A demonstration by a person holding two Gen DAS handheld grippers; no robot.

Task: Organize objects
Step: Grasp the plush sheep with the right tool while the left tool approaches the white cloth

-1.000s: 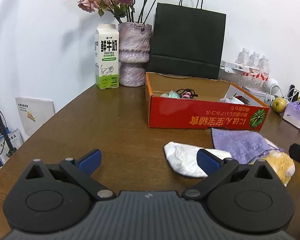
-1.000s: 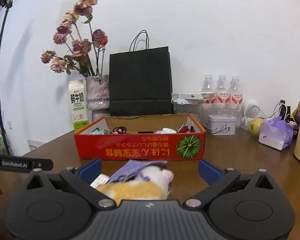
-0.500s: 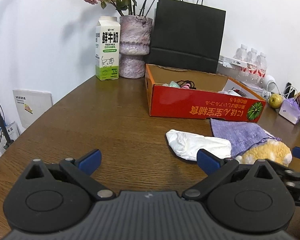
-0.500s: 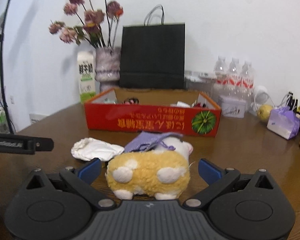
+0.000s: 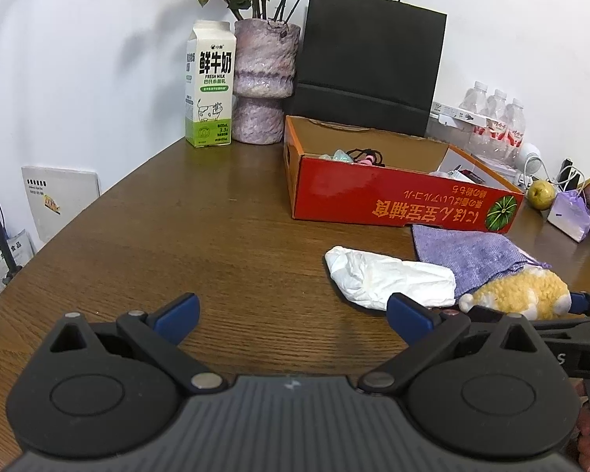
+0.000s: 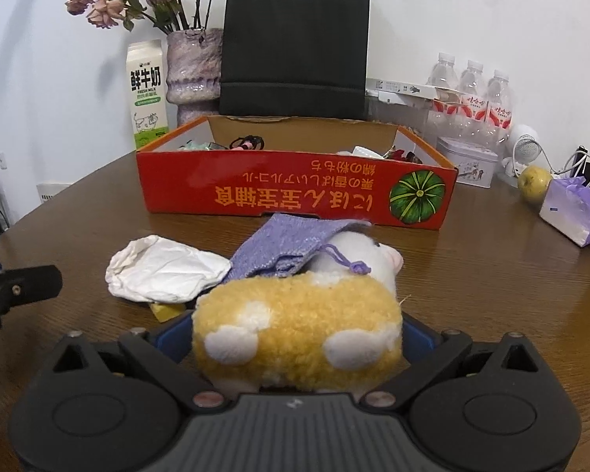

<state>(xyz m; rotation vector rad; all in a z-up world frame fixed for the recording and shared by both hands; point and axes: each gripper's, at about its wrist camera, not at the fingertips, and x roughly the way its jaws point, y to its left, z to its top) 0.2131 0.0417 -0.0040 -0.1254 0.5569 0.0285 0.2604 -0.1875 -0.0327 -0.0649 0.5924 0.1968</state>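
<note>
The yellow plush toy (image 6: 299, 330) lies on the tabletop (image 6: 472, 275) just in front of the red box (image 6: 295, 192), its far end tucked under a purple cloth (image 6: 291, 247). The right gripper (image 6: 297, 338) has its fingers pressed against both flanks of the toy, so the step in hand looks like the grasp. Next comes a lift high enough to clear the box's near wall, shedding the cloth. A crumpled white wrapper (image 6: 165, 271) lies left of the toy, touching the cloth. The left gripper (image 5: 291, 314) hangs spread and empty over bare wood further left of the toy.
</note>
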